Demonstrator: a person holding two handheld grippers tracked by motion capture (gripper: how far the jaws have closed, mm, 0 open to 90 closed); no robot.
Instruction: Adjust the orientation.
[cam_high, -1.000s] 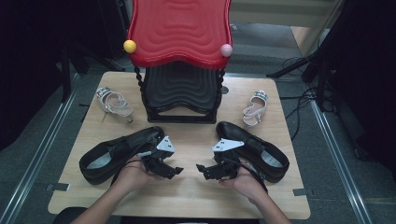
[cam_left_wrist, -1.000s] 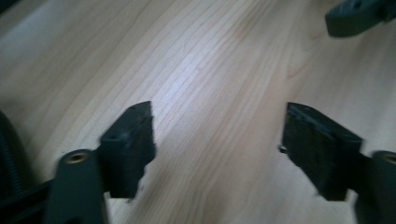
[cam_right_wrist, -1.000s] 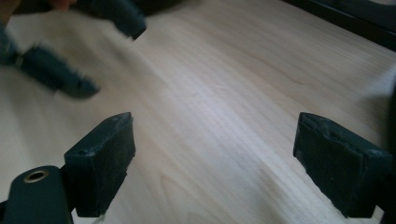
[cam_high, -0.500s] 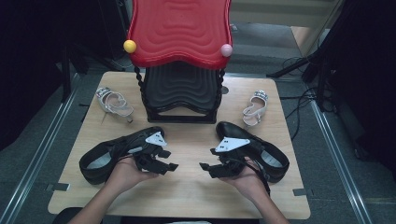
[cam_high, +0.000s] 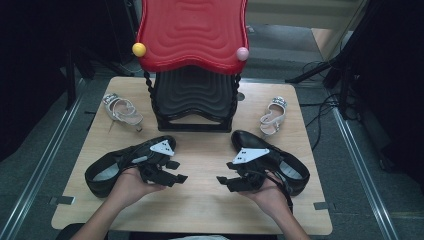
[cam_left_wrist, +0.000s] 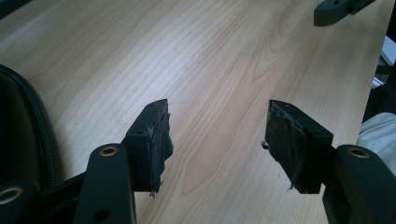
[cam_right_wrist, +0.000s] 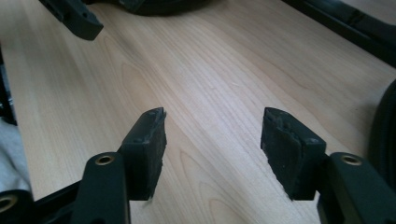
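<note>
Two black shoes (cam_high: 125, 165) at our nine and three o'clock: stiff, light; we'd pinch each collar, both jaws wide, empty.

Even overhead light, table (cam_high: 200, 210) bright, surroundings dark at 9 and 3 o'clock. Soft shadows, slight blur overall; near jaws soft in both gripper views.

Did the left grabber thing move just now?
Yes. In the high view the left gripper has slid toward the near table edge, away from the black rack. It sits beside the left black shoe, jaws open.
</note>
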